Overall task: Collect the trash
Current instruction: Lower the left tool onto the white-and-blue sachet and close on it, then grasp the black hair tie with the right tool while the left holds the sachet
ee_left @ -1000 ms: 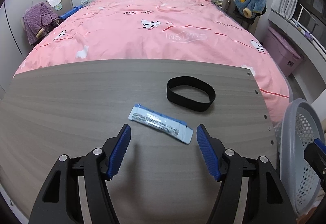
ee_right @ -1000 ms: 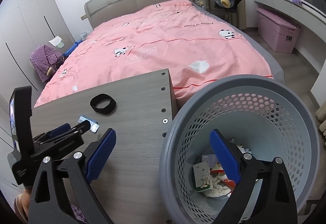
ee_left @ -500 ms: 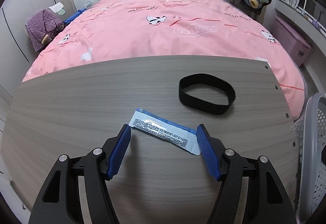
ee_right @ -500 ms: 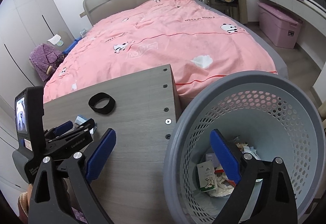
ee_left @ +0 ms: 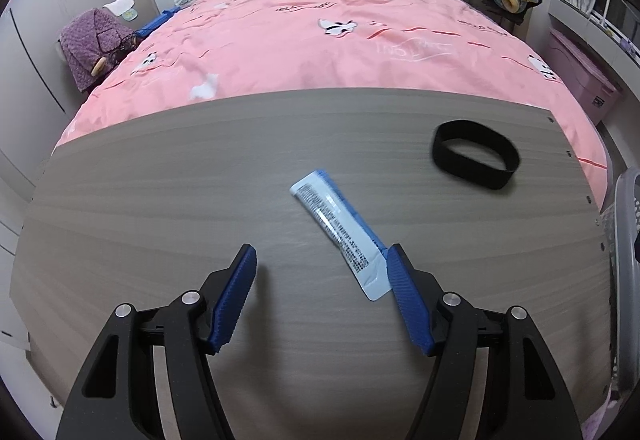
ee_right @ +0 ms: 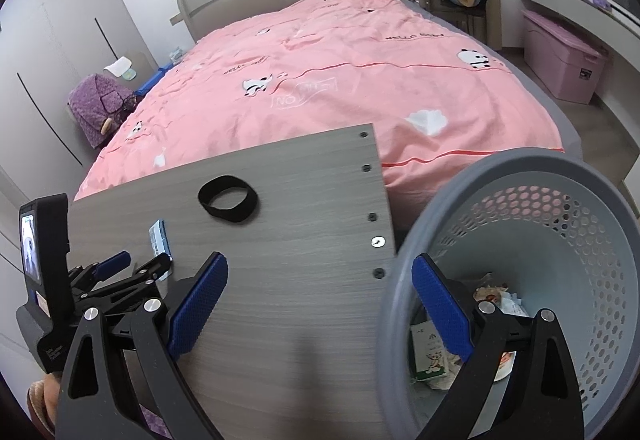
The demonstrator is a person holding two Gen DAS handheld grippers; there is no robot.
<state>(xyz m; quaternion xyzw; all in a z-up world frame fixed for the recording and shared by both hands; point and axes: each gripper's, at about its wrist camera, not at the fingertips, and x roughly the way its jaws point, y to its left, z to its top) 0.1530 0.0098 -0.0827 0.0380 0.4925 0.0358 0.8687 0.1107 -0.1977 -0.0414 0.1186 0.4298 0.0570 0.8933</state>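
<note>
A white and blue wrapper (ee_left: 340, 228) lies flat on the grey wooden table (ee_left: 160, 200). My left gripper (ee_left: 320, 272) is open just above the table, and the wrapper's near end touches or nearly touches its right finger (ee_left: 404, 292). The wrapper also shows in the right wrist view (ee_right: 160, 240), partly behind the left gripper (ee_right: 134, 266). My right gripper (ee_right: 320, 300) is open and empty, straddling the table's right edge and the rim of a grey perforated trash basket (ee_right: 404, 252) that holds several pieces of trash (ee_right: 496, 296).
A black band (ee_left: 474, 154) lies on the table at the far right, also in the right wrist view (ee_right: 229, 198). A bed with a pink cover (ee_left: 340, 40) stands behind the table. A pink storage box (ee_right: 560, 56) sits on the floor at right.
My left gripper has turned left and moved in, so the wrapper now lies diagonally with its near end against the right finger. The right gripper has shifted slightly; the basket looks closer.
</note>
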